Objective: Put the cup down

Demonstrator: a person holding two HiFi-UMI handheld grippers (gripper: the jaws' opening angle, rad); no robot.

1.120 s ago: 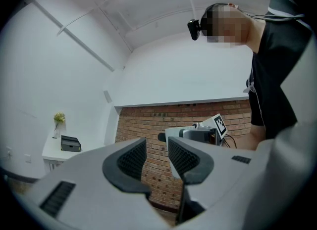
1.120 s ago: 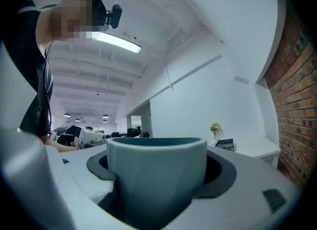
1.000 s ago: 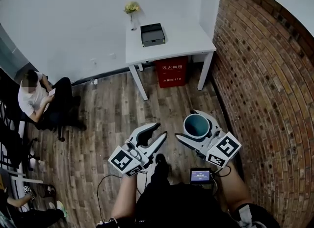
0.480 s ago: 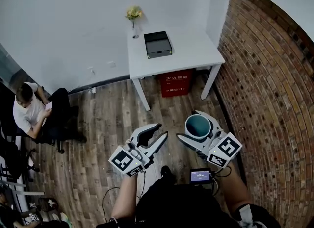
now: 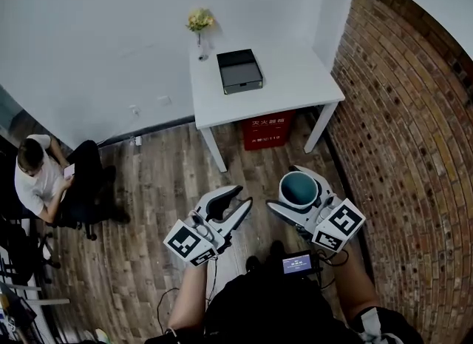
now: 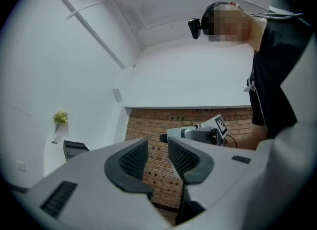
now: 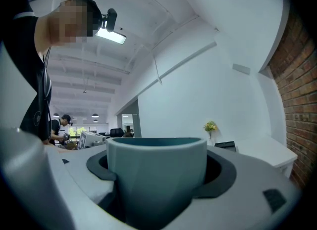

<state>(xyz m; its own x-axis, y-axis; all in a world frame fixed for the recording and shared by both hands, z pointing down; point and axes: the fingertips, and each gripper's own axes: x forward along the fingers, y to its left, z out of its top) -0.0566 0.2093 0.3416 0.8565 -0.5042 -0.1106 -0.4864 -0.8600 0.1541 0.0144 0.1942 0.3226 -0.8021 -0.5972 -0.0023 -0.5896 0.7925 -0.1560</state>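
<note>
Head view is showing the right gripper [image 5: 287,187] carrying the teal cup [image 5: 298,187] upright over the wooden floor [image 5: 162,187], its jaws pressing on the cup's sides. The left gripper [image 5: 242,196] is hanging beside it with nothing in it. The white table [image 5: 295,83] is standing well ahead, bare on its near and right parts, while a dark box [image 5: 239,71] and a flower vase [image 5: 198,21] are occupying its back left. The brick wall [image 5: 414,150] is running close along the right, so a wide swing that way is risking a knock. A seated person [image 5: 44,183] is keeping far left, clear of the path.

Left gripper view is showing its jaws pressed together, empty, pointing toward the brick.

Right gripper view is showing the cup [image 7: 157,174] sitting level between the dark pads. Letting go here, over the floor, would probably be dropping it; tilting the gripper on the approach could be tipping it against the table edge.
</note>
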